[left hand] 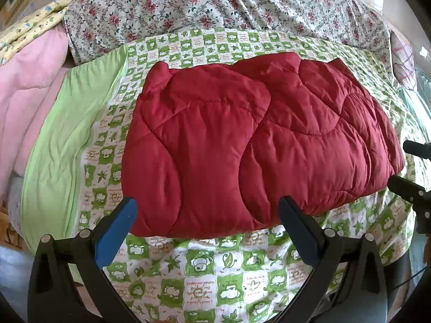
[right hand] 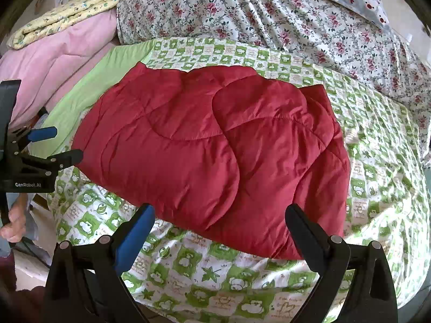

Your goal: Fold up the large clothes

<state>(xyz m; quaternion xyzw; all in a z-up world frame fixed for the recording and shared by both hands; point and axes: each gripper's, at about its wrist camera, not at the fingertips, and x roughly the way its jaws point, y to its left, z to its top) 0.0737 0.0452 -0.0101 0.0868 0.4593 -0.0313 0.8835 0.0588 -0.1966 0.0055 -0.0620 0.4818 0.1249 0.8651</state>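
Folded red quilted garment (left hand: 256,145) lying dead centre on the green checked bedspread (left hand: 202,277), clear for pressing. Left gripper (left hand: 207,215) and right gripper (right hand: 219,223) at 6 o'clock, spread wide, holding nothing.

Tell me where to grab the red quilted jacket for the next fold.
Probably the red quilted jacket's near edge, one tool per corner, coming from the viewer's side: that hem lies loose over the green checked sheet, directly ahead of both open tools.
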